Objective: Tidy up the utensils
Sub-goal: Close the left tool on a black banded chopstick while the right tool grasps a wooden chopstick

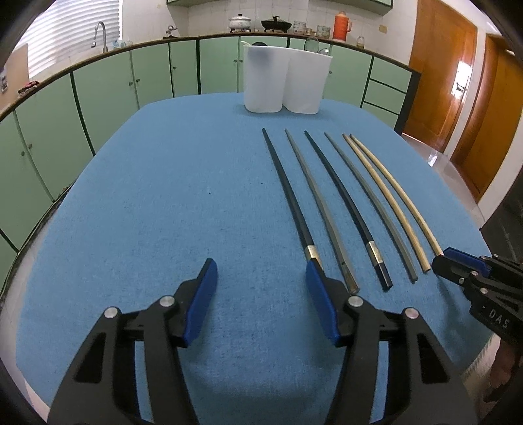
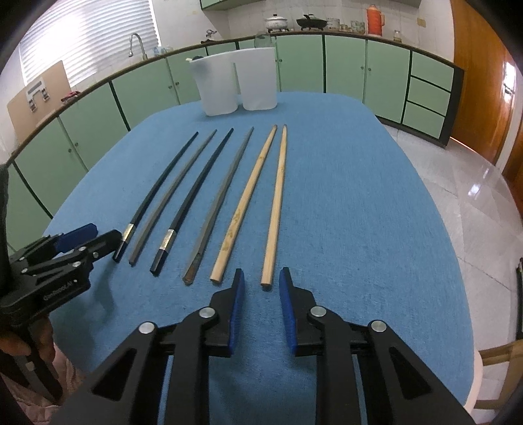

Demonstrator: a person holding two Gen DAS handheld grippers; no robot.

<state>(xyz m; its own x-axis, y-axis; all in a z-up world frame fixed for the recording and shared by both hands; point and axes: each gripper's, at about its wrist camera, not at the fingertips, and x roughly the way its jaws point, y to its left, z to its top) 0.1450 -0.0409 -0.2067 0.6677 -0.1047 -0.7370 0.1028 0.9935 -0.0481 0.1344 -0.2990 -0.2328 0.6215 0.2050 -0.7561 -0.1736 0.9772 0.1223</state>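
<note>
**Green kitchen, daylight through the blinds**

A long run of pale green cabinets (image 2: 343, 62) lines the far wall under a dark-edged counter. A curved tap (image 1: 101, 34) stands beside a bright window with white blinds (image 2: 88, 36). Pots and an orange flask (image 1: 341, 26) sit against white tiles. Brown wooden doors (image 1: 441, 68) stand right, above a glossy pale tiled floor (image 2: 474, 183).

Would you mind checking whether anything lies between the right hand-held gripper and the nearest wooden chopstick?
Nothing visible does. The right hand-held gripper is open, and the end of the rightmost wooden chopstick lies just ahead of its fingertips on bare blue tablecloth.
</note>
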